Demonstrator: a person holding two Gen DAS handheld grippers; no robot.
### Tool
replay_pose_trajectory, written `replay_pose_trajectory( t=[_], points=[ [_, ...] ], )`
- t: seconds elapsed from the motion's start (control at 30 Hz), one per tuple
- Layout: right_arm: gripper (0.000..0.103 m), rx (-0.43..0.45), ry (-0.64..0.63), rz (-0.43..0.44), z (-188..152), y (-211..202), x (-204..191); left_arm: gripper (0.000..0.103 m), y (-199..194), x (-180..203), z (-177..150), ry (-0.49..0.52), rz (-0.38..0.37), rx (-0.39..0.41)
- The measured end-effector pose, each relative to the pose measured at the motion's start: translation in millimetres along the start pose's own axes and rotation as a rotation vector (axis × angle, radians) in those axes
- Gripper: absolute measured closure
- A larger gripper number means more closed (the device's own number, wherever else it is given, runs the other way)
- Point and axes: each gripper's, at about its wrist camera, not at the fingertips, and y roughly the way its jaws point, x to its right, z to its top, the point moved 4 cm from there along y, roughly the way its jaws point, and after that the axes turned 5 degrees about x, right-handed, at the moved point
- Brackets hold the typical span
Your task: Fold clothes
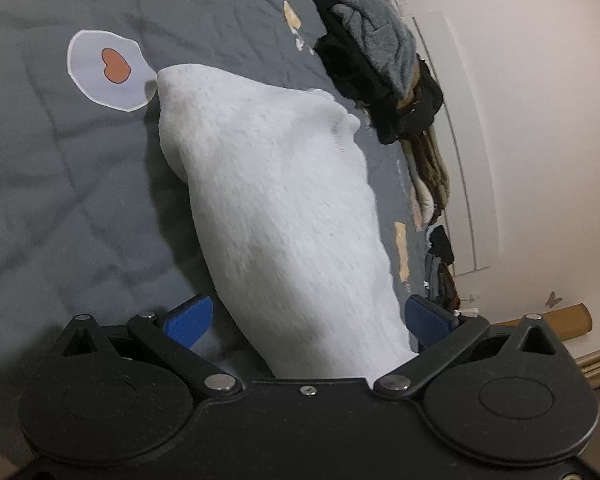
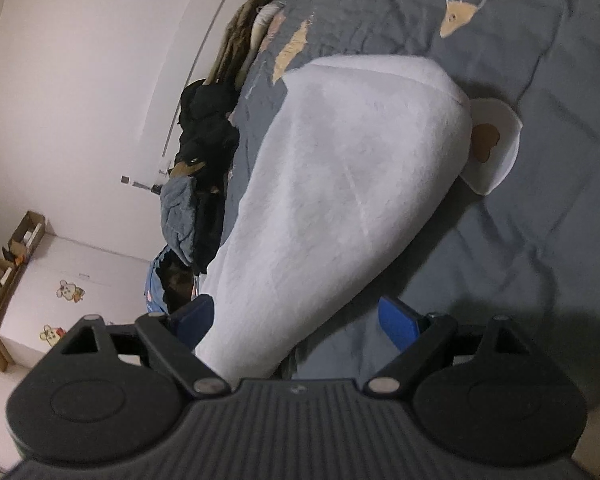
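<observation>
Fuzzy white garment (image 1: 276, 208) — soft, tapering (fleece-like) — on quilted grey bedspread (image 1: 60, 184).

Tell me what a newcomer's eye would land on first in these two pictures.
The white garment comes first: it fills the middle of both views, stretched over the grey bedspread and running back between the open blue pads of the left tool and the right tool. Next comes the white patch with an orange heart at the garment's far end. A heap of dark and grey clothes lies along the bed's edge by the wall.
</observation>
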Motion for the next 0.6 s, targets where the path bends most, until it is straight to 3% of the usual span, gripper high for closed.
replay_pose_trajectory(
  t=[0.2, 0.5, 0.6],
  points=[
    [0.014, 0.009, 0.066, 0.007, 0, 27, 13, 0.000, 26, -10, 11, -0.028, 0.034, 0.008],
    [0.014, 0.080, 0.163, 0.064, 10, 60, 16, 0.001, 50, -15, 25, -0.071, 0.015, 0.012],
    [0.009, 0.108, 0.235, 0.094, 11, 66, 21, 0.002, 54, -15, 25, -0.072, 0.010, 0.017]
  ],
)
